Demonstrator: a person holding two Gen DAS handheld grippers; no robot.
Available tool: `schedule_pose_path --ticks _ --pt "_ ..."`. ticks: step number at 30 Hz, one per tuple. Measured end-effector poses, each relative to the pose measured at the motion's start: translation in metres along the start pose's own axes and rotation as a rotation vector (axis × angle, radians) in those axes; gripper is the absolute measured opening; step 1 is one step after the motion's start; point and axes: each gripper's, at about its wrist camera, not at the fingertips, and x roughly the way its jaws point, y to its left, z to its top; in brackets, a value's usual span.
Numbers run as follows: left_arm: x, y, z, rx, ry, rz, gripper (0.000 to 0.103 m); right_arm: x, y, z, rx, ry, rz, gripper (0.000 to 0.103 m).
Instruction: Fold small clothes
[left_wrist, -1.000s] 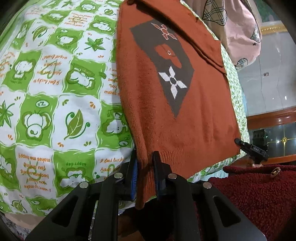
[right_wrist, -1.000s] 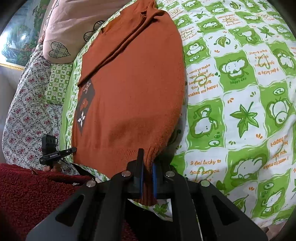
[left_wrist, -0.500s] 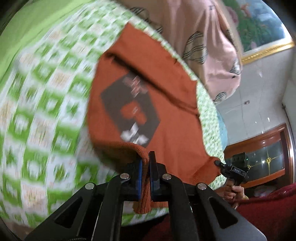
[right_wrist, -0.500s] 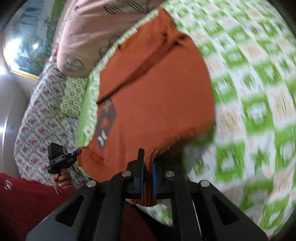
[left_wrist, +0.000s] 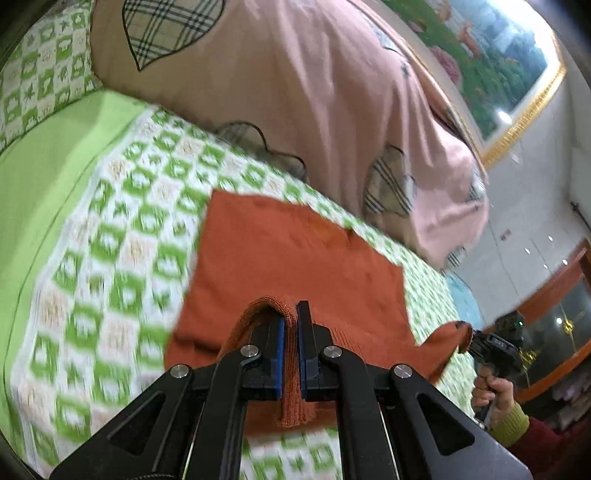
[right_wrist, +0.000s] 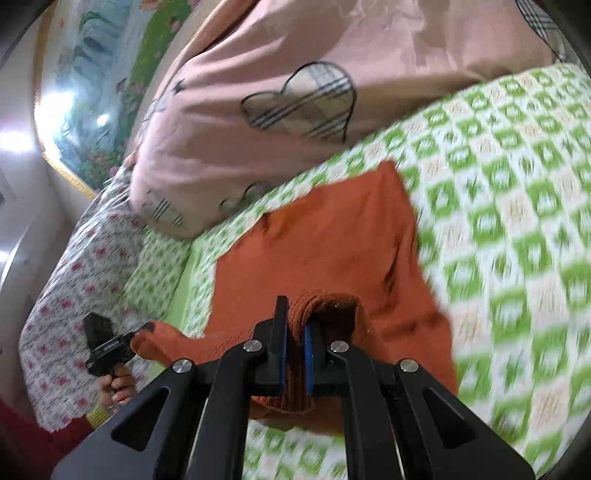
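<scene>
The orange sweater (left_wrist: 295, 258) lies on the bed's green check sheet (left_wrist: 110, 240), bottom half lifted & doubled over the top half. Left claw (left_wrist: 290, 332) is pinched tight on one hem corner, knit sticking out both ends of the jaws. Right claw (right_wrist: 295, 336) is clamped on the other hem corner, a thick bunch of knit w/ only a thin gap left. In the left view, the right claw shows at 4 o'clock, sweater stretched to it.

What could go wrong, I think:
- Hem slips out if one claw pulls harder, esp. the bunched right side.
- Corners land crooked, so fold is wonky.
- Hem goes too far toward the pink pillow (left_wrist: 314, 92) at 12 o'clock.
</scene>
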Motion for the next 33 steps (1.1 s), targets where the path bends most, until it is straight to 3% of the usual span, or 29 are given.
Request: schedule_pose_path --ticks 5,13,22,25,27,29,30,33 --pt "0.035 0.007 0.035 -0.005 -0.029 -0.006 0.003 0.028 -0.021 0.038 0.03 -0.031 -0.043 0.008" --pt "0.086 0.032 0.064 -0.025 0.007 0.023 0.003 0.07 -0.055 0.065 0.083 -0.01 -0.124 0.008" --pt "0.14 0.066 0.065 -0.067 0.085 0.169 0.005 0.113 -0.079 0.077 0.129 0.063 -0.21 0.009" --pt "0.142 0.068 0.059 -0.085 0.119 0.198 0.011 0.111 -0.082 0.079 0.154 0.079 -0.207 0.01" --pt "0.128 0.062 0.053 -0.075 0.103 0.209 0.02 0.098 -0.08 0.079 0.158 0.066 -0.221 0.015" --pt "0.113 0.053 0.043 -0.054 0.1 0.209 0.029 0.078 -0.075 0.076 0.142 0.022 -0.254 0.035" --pt "0.107 0.044 0.033 -0.035 0.115 0.206 0.03 0.068 -0.071 0.073 0.129 -0.01 -0.273 0.04" --pt "0.104 0.017 -0.001 0.013 0.193 0.143 0.03 0.05 -0.053 0.058 0.066 -0.03 -0.263 0.042"
